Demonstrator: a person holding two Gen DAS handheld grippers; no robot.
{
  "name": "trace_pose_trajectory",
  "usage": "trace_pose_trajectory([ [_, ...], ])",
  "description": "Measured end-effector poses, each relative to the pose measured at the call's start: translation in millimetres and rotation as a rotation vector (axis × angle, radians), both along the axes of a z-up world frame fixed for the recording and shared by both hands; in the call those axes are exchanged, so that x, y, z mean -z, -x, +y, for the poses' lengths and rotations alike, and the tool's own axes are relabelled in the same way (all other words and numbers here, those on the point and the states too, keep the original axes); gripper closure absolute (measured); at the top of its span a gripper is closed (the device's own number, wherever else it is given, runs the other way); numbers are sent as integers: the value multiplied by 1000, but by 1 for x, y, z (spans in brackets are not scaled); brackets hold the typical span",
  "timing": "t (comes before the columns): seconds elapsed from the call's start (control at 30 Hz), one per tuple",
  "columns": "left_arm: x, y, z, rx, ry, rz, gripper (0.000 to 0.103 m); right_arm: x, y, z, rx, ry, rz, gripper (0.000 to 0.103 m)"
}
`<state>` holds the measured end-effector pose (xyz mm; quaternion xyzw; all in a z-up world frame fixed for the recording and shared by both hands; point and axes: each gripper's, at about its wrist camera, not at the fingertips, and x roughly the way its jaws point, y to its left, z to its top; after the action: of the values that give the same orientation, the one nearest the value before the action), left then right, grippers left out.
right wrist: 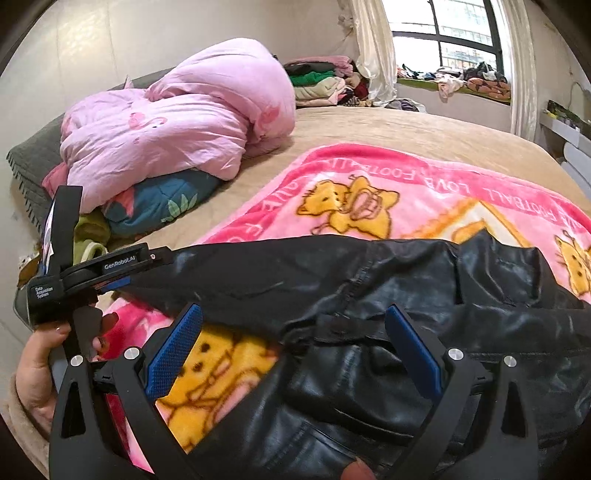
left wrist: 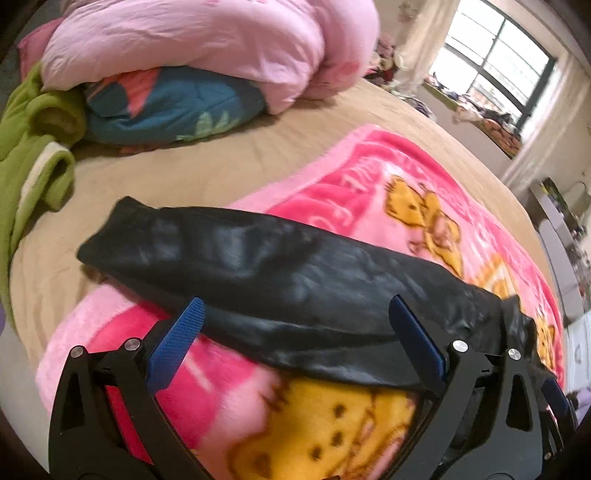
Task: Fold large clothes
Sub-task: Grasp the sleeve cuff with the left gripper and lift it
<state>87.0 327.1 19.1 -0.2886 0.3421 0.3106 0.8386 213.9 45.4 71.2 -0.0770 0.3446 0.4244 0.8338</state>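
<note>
— Two grippers, both spread wide and pinching nothing: the left gripper and right gripper hover over the black leather trousers, which lie just ahead of the fingers.

— Then I'd nip one layer at the waistband, lift evenly, keep the slick leather taut.

— Underneath is a pink blanket on the tan bed; beyond, a pink duvet and window.

Black tongs with blue pads, silver screws.
</note>
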Motion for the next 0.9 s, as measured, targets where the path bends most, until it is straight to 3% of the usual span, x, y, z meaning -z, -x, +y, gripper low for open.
trace_pose_trajectory([
  [0.13,4,11,17,-59,22,-4,9,1,2,14,-13,6,-3,5],
  [0.3,16,22,37,-110,114,-27,9,2,4,29,-29,3,6,5],
  [0.5,34,30,54,-186,179,0,9,5,10,40,-50,13,7,5],
  [0.63,57,28,68,-187,269,28,9,7,12,37,-51,17,9,5],
  [0.77,70,26,78,-179,332,-12,10,8,7,23,-21,1,23,5],
  [0.8,70,25,79,-181,325,-22,20,9,6,20,-15,-4,27,5],
  [0.87,69,22,81,-191,297,-12,58,9,3,12,3,-12,32,5],
  [0.9,69,21,82,-195,291,-10,66,8,1,8,12,-14,31,5],
])
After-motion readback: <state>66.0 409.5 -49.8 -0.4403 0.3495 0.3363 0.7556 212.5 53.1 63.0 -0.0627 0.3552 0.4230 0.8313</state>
